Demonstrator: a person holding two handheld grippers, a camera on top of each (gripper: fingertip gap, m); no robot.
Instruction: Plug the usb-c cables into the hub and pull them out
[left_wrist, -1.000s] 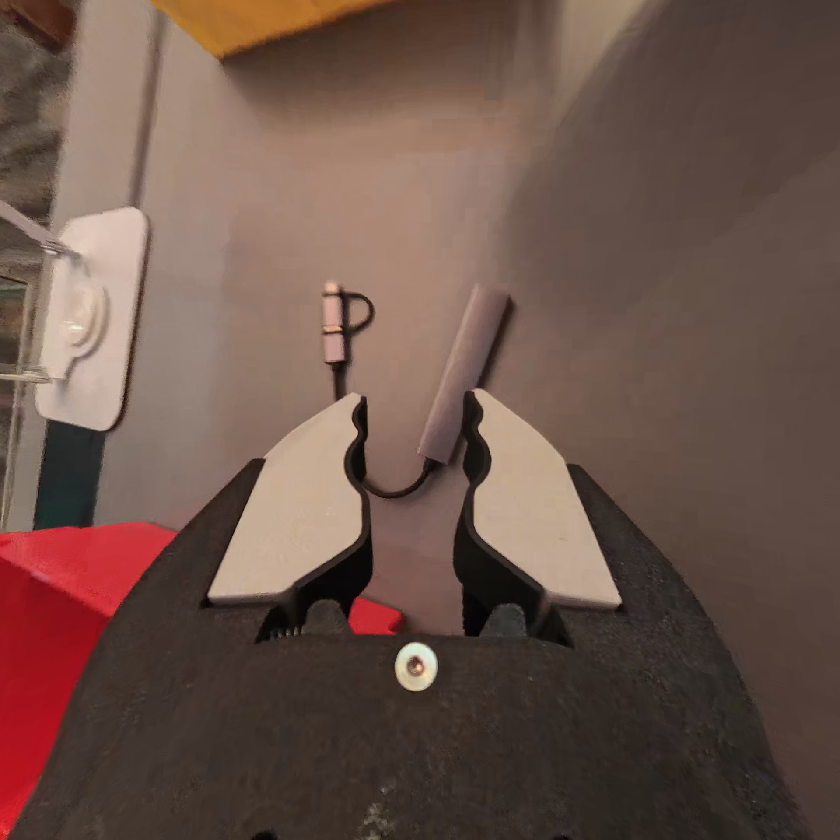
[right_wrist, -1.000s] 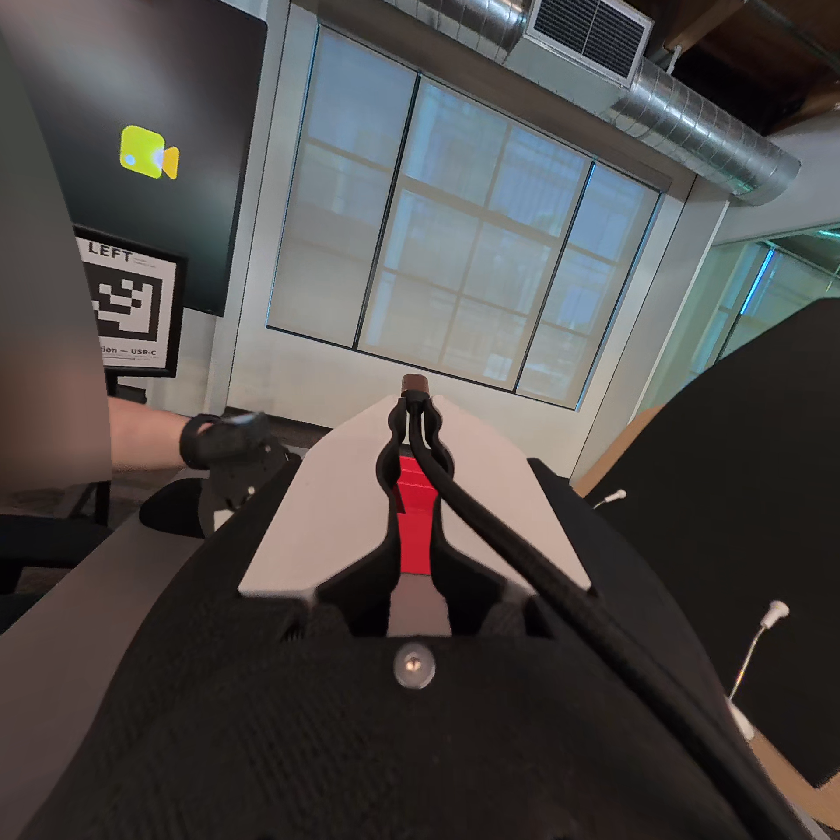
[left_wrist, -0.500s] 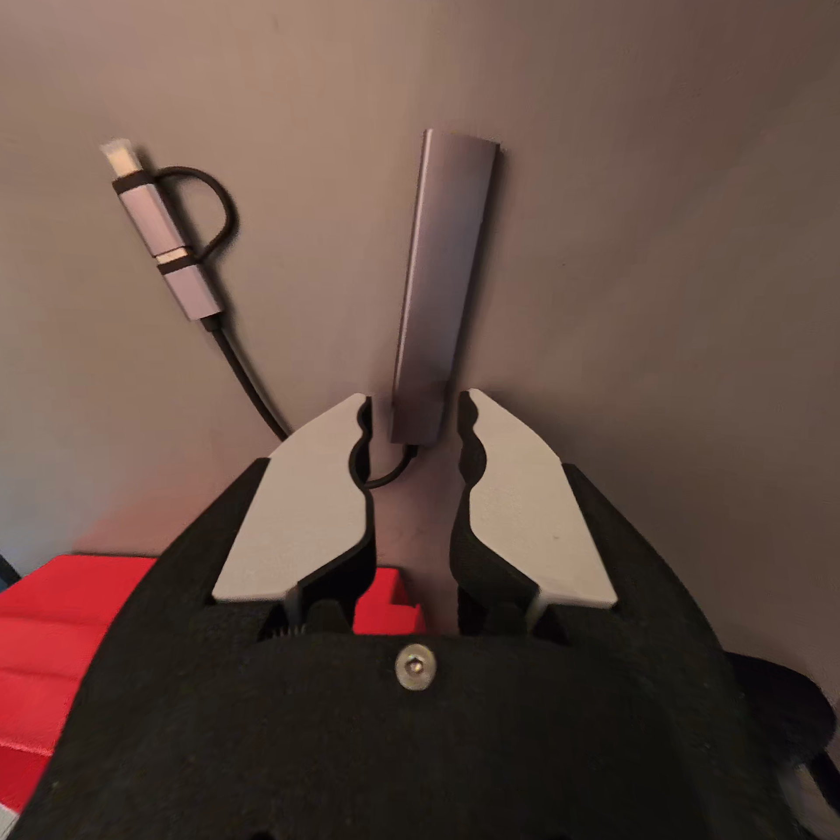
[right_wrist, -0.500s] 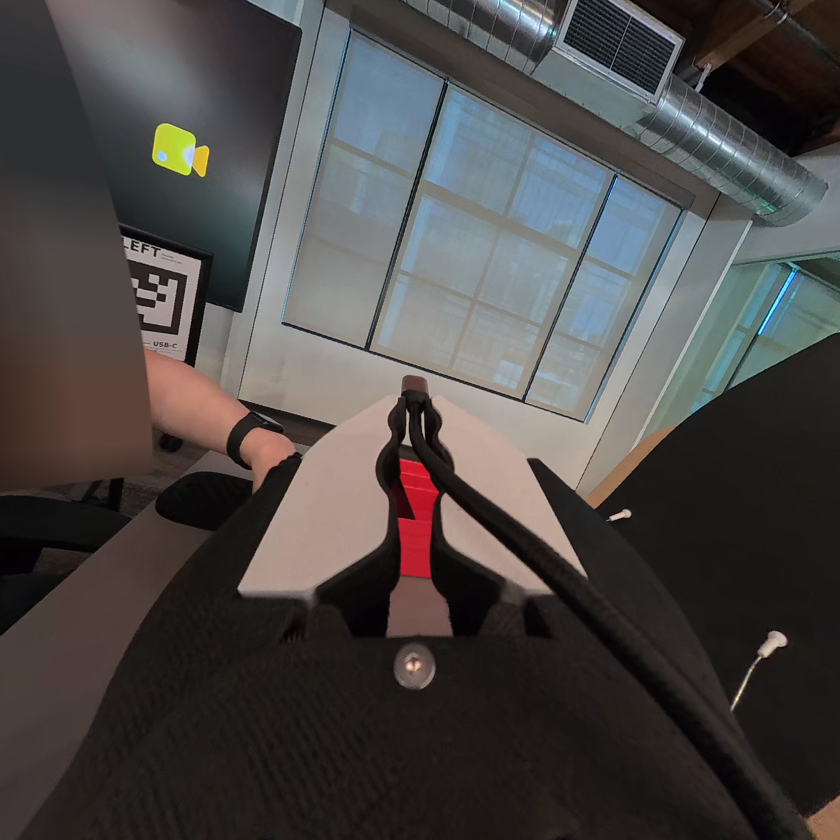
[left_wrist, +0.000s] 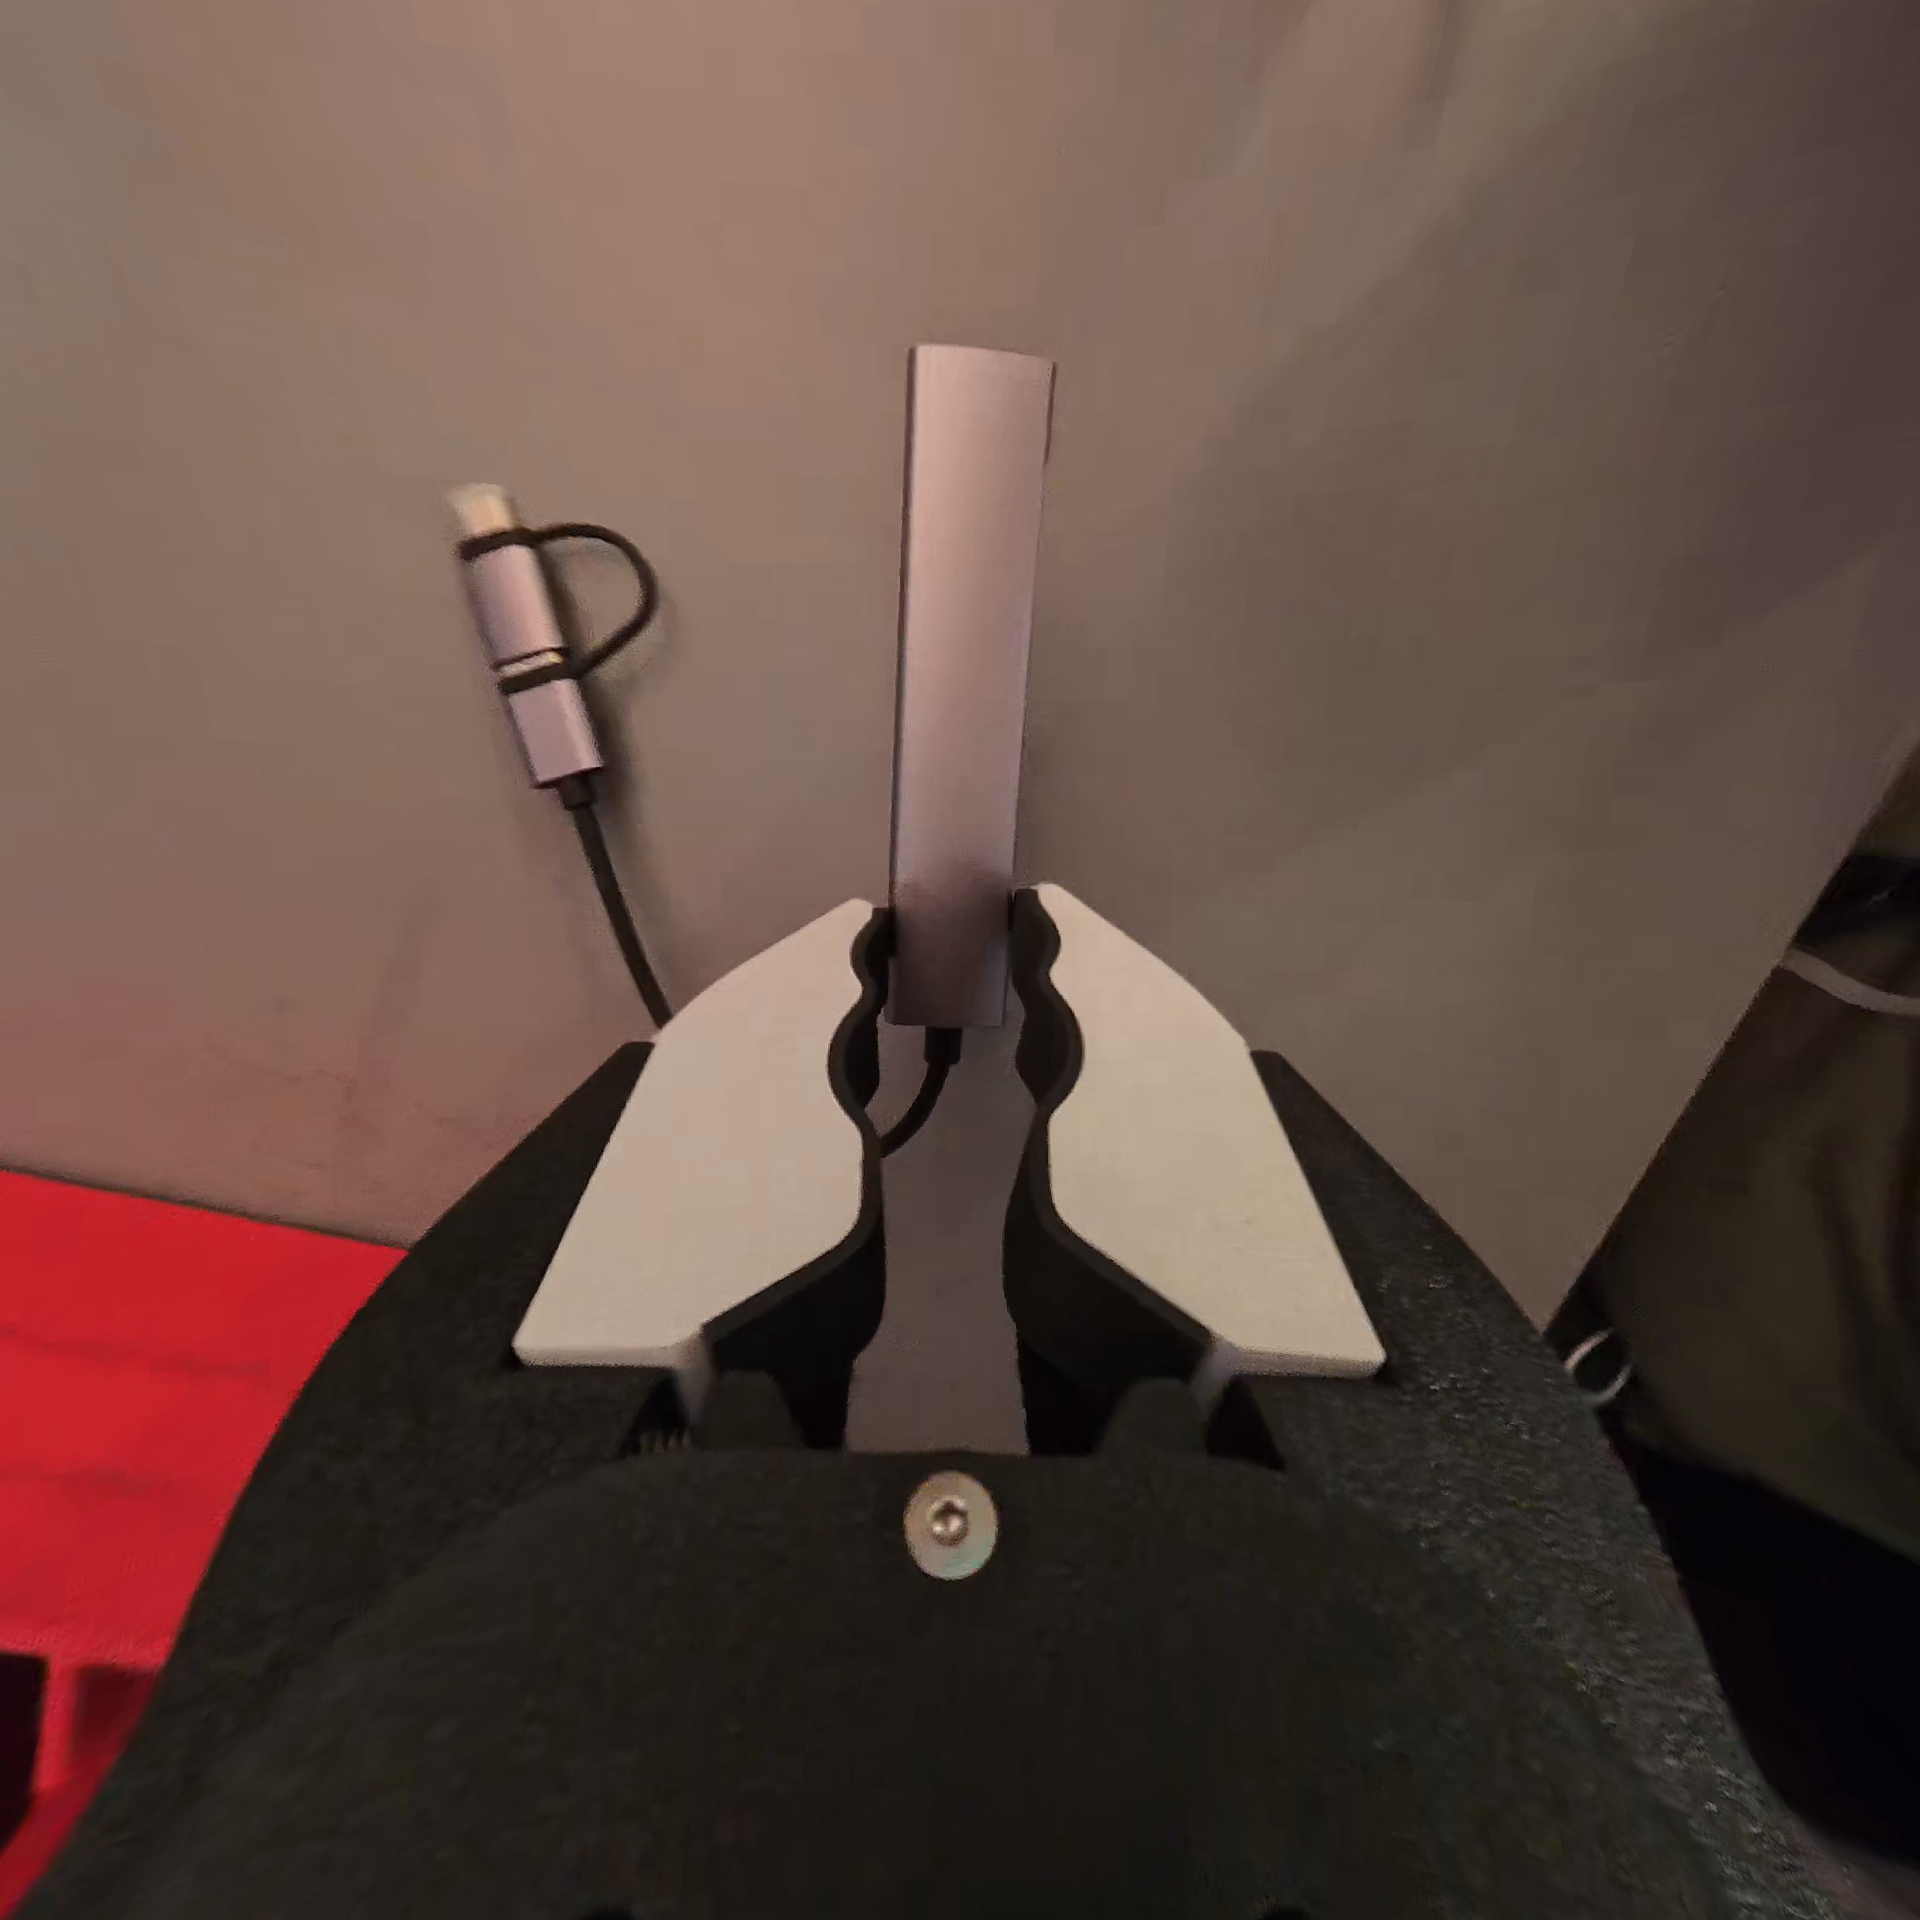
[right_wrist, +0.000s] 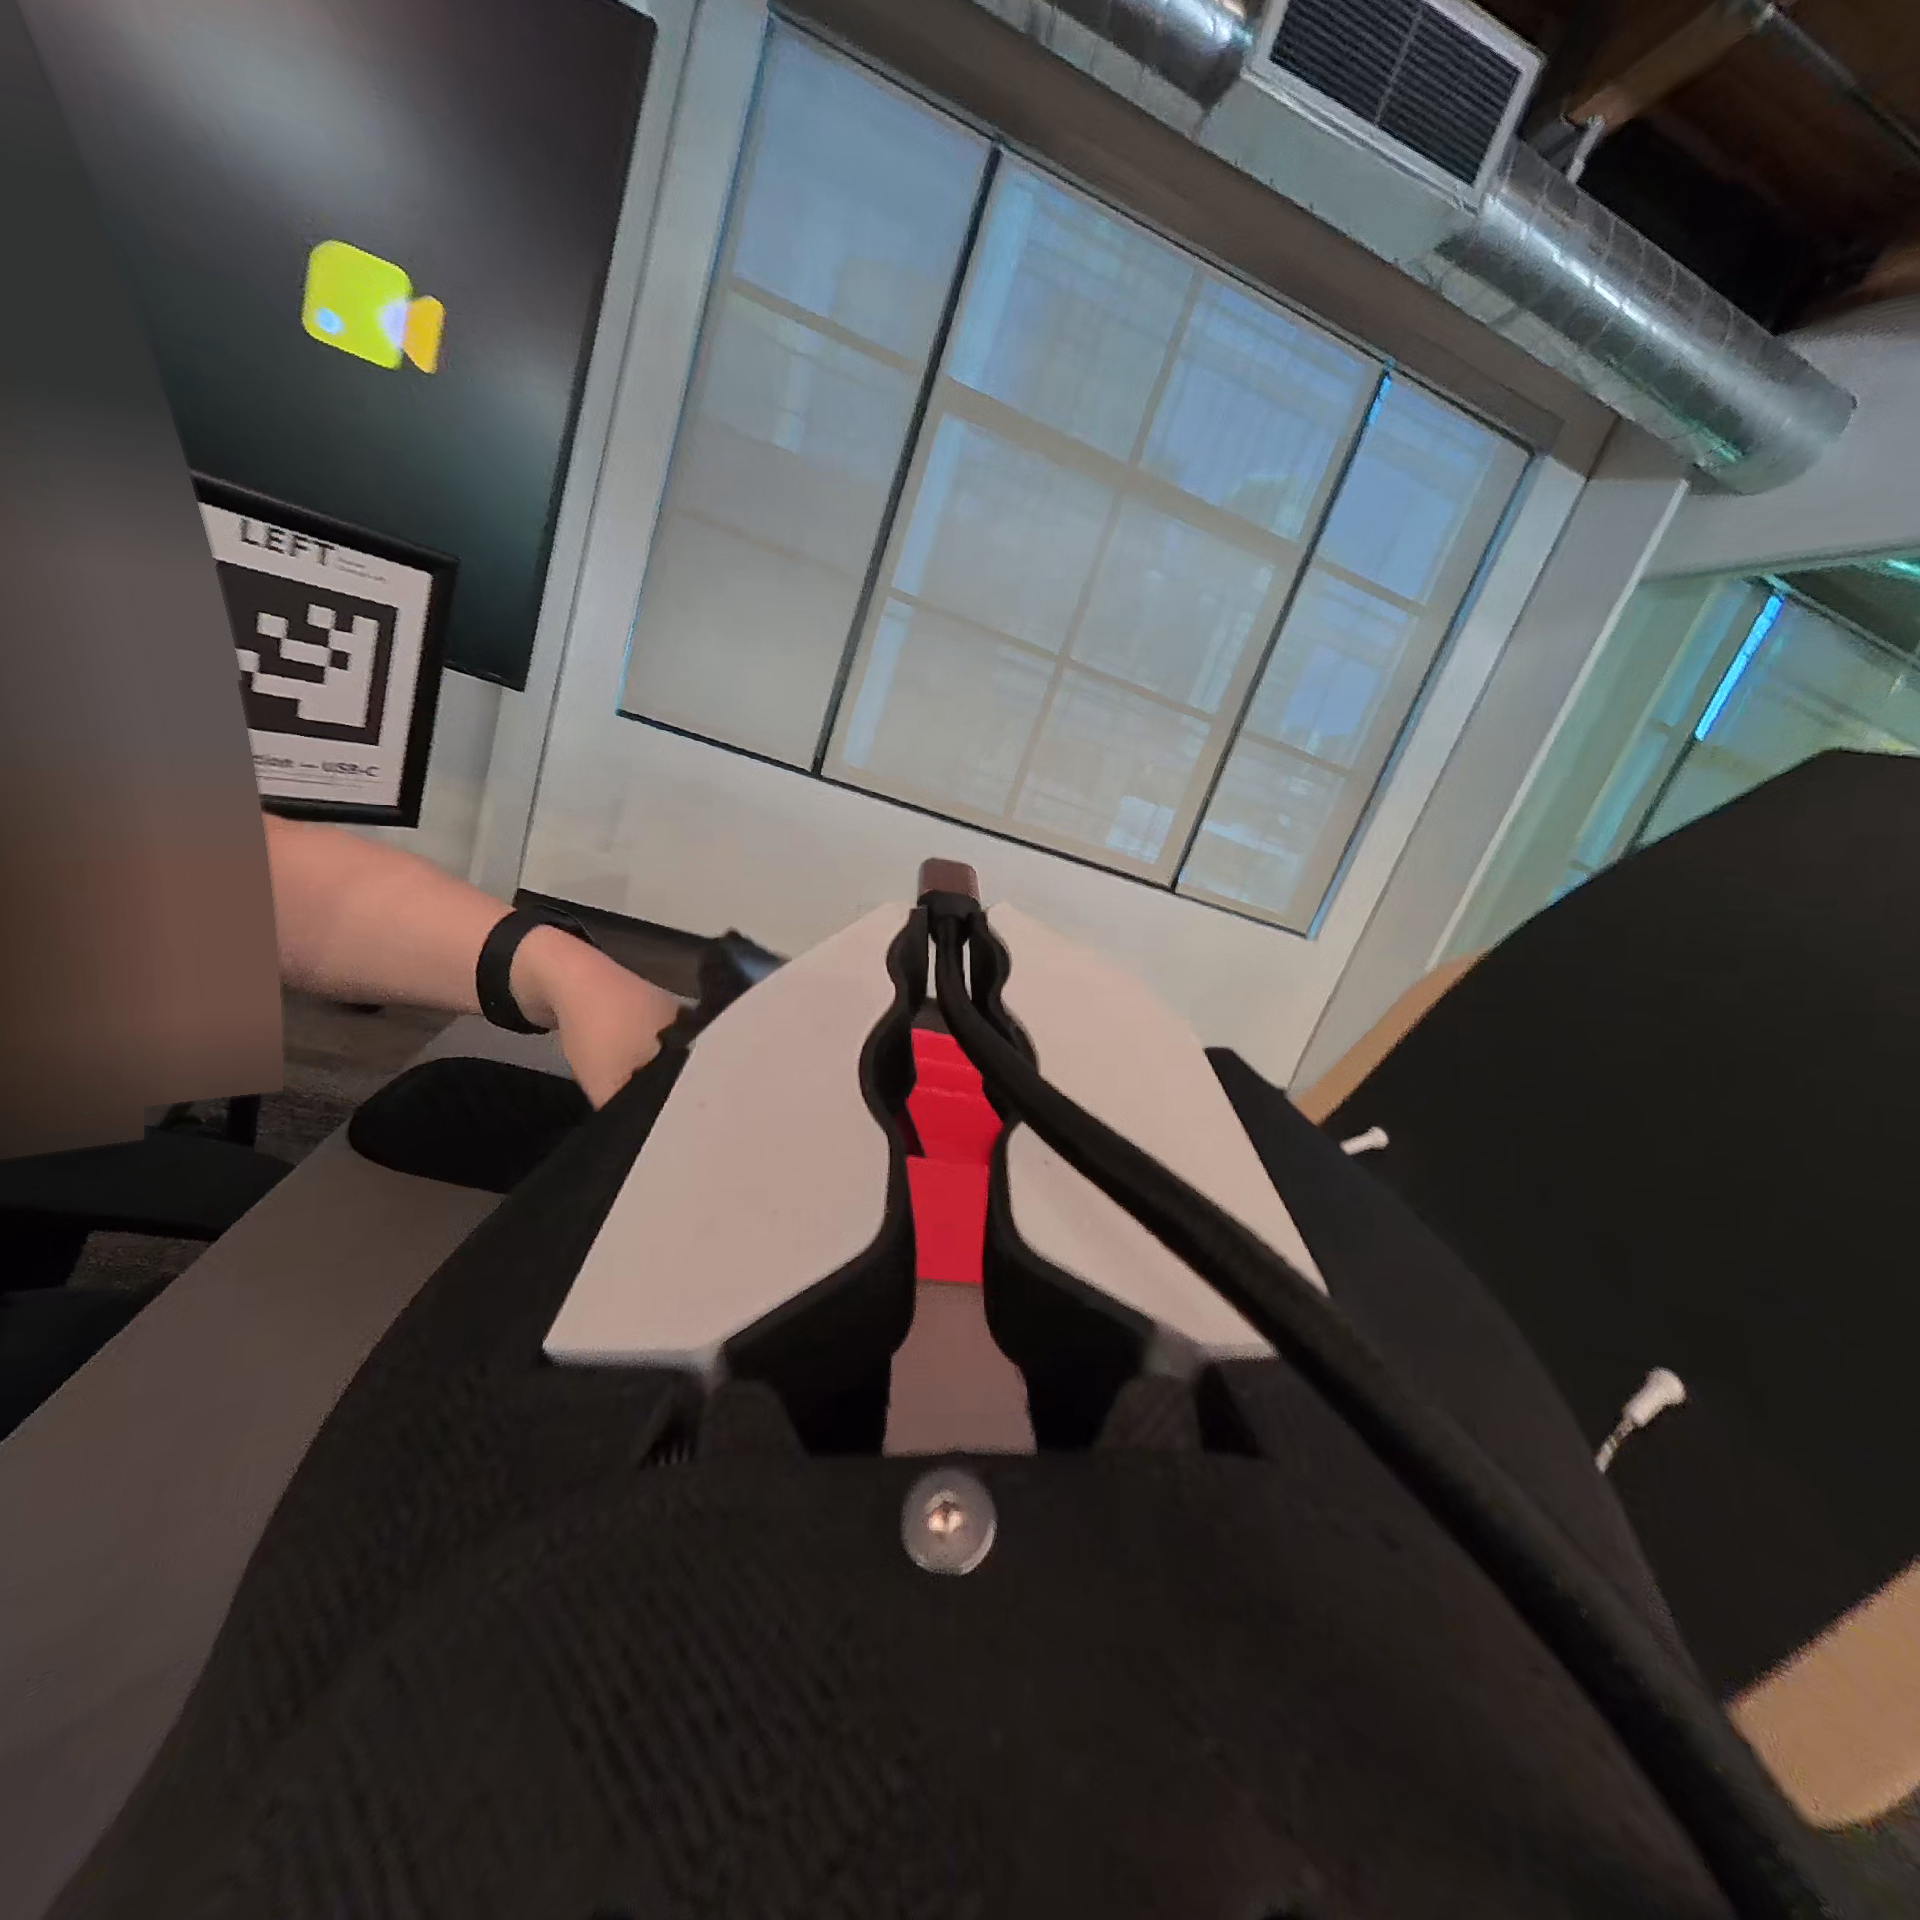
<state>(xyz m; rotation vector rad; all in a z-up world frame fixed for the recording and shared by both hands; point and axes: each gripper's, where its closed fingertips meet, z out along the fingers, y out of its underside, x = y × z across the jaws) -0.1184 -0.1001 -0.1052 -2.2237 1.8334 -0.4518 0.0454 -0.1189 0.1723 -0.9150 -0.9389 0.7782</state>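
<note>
Hub (left_wrist: 971, 665) runs straight ahead of your left tool (left_wrist: 948, 914), near end clenched between its tips; right tool (right_wrist: 948, 914) pinches cable plug (right_wrist: 948, 881).

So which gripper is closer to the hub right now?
Left. The left gripper has its fingers on either side of the hub's near end; the right gripper is raised, pinching a black cable.
</note>
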